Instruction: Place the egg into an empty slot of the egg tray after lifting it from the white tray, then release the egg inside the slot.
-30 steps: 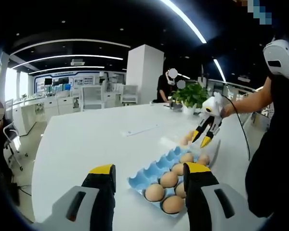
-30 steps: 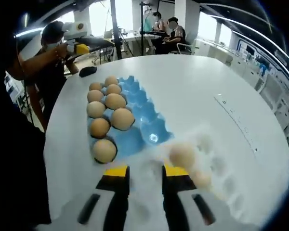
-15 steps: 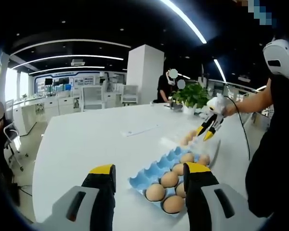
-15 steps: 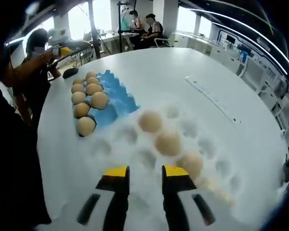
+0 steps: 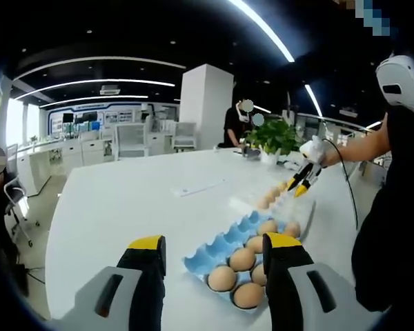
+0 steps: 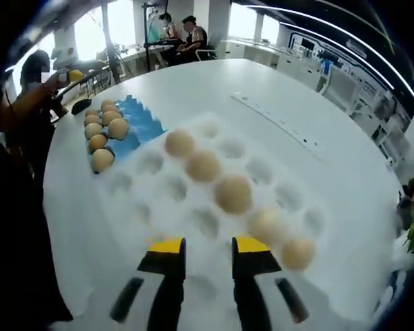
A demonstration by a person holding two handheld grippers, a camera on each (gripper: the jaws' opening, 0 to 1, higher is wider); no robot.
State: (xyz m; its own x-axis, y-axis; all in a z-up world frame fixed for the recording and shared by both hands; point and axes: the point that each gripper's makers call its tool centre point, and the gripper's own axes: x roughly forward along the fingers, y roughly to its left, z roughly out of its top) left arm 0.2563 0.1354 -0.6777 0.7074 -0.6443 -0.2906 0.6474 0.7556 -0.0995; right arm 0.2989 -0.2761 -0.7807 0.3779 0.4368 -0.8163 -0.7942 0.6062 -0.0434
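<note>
The left gripper point(image 5: 214, 256) hangs open and empty above the blue egg tray point(image 5: 224, 247), whose long axis runs away toward the white tray point(image 6: 193, 207). There five eggs point(image 6: 232, 194) lie in a diagonal row under the open, empty right gripper point(image 6: 201, 249).

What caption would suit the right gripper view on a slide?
Open right tool hovers above white moulded tray holding five brown eggs, blue egg tray beyond.

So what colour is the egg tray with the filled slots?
Light blue; the egg tray shows best in the left gripper view.
</note>
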